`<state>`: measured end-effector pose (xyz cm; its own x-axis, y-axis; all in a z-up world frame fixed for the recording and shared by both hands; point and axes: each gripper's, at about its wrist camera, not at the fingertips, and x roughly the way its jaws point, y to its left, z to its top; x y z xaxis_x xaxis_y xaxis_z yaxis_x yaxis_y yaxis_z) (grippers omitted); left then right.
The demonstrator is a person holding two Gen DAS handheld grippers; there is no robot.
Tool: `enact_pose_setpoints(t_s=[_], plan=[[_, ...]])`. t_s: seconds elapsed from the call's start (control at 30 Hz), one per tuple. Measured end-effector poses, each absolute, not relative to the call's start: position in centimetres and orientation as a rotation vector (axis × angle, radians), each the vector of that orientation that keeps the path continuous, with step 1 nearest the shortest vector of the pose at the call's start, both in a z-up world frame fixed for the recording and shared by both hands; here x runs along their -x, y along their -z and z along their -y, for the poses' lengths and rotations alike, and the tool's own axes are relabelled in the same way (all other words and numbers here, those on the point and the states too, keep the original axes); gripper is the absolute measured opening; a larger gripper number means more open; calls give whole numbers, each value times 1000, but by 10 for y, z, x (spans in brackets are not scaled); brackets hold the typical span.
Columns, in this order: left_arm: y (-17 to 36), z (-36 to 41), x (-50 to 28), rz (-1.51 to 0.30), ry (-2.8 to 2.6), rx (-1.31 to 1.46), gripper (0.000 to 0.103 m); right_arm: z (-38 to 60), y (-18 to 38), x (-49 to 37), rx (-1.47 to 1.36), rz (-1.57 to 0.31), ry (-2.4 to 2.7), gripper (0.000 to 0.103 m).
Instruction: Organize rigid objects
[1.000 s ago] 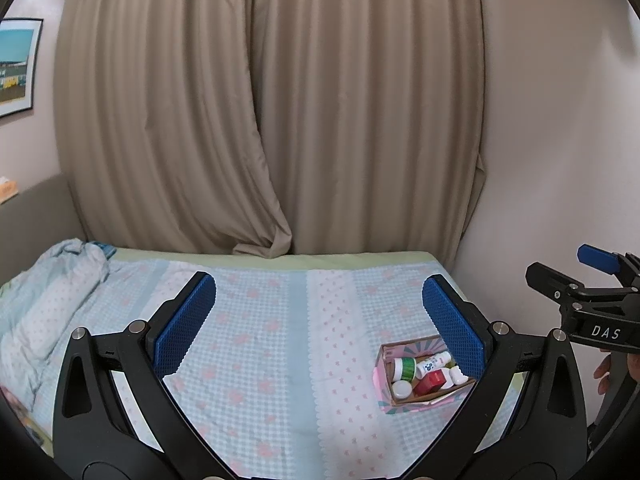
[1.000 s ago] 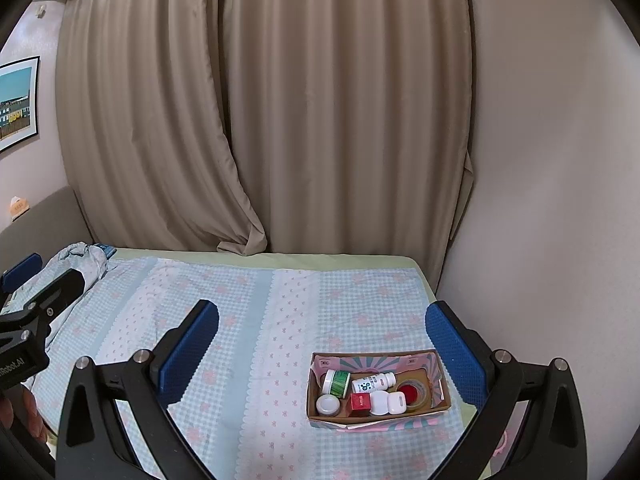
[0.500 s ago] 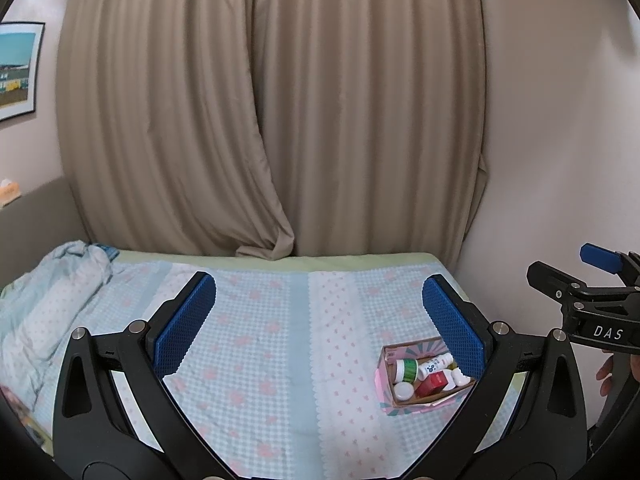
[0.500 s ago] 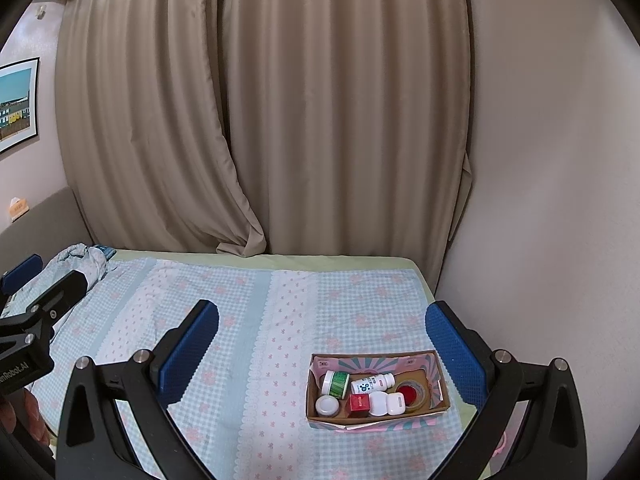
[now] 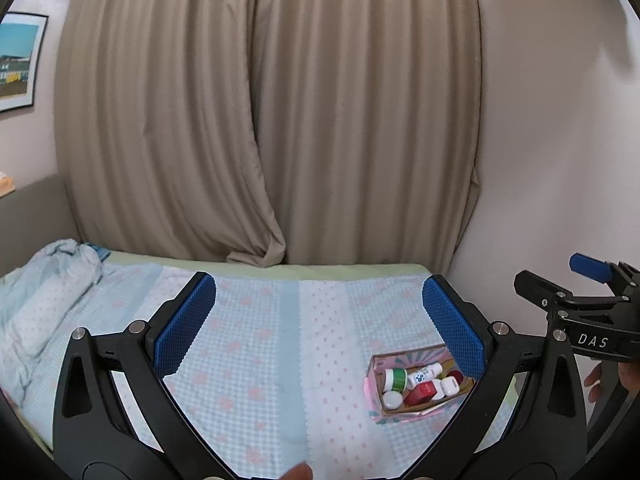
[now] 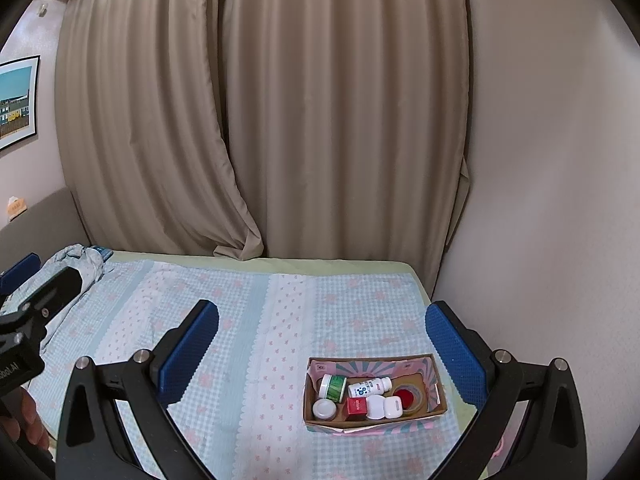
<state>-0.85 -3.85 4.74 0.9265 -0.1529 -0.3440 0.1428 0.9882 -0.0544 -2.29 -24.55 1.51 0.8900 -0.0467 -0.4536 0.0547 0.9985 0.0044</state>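
A small pink cardboard box sits on the bed near its right edge and also shows in the left wrist view. It holds several small items: a green-banded jar, a white bottle, a red box, a white round jar, a white case and a red-centred tape roll. My left gripper is open and empty, held above the bed. My right gripper is open and empty, above and just before the box.
The bed has a blue checked sheet. A crumpled light-blue blanket lies at its left end. Beige curtains hang behind. A wall runs close along the right. The other gripper shows at each view's edge.
Both views have shifted only slightly; the box sits a little lower in the left wrist view. Both grippers stay open and empty.
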Motion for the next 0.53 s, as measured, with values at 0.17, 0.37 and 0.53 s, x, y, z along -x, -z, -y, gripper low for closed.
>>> enact_pose_setpoints(t_s=[0.17,0.37,0.53], plan=[[-49,40,11,-318,98,4,103,243,-15,22,-20,-470,52,103],[-49,38,10,-319,115,-7,103,243,-17,19,-21,-469,52,103],[-49,37,11,-308,138,-8,103,243,-17,17,-24,-468,54,103]])
